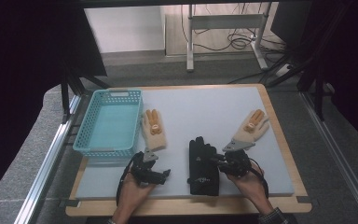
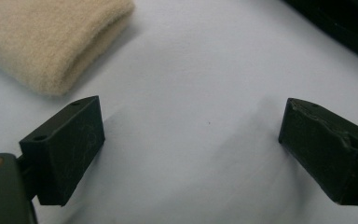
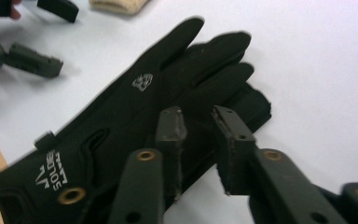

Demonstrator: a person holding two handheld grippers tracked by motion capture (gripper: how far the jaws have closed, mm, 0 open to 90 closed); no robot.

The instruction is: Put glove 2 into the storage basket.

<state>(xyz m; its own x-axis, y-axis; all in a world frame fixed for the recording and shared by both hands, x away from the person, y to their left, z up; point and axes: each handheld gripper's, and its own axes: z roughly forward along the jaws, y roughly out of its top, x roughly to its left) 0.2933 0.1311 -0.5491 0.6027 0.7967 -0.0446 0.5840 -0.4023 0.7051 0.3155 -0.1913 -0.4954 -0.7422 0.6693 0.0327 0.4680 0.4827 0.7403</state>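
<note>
A: black glove (image 1: 202, 165) orientation?
B: long axis runs away from the person, fingers far, cuff near; right of the basket (image 1: 108, 122)
A: right gripper (image 3: 200, 140)?
B: jaws narrowly apart over its edge, grip unclear

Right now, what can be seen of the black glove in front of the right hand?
The black glove looks like dark synthetic fabric, with a small white emblem on its back and white lettering near the cuff. It lies flat on the pale mat, fingers pointing away from the person, and seems to rest on a second black glove beneath. The right tongs sit at its edge near the fingers, jaws narrowly apart; whether they pinch the fabric cannot be told.
</note>
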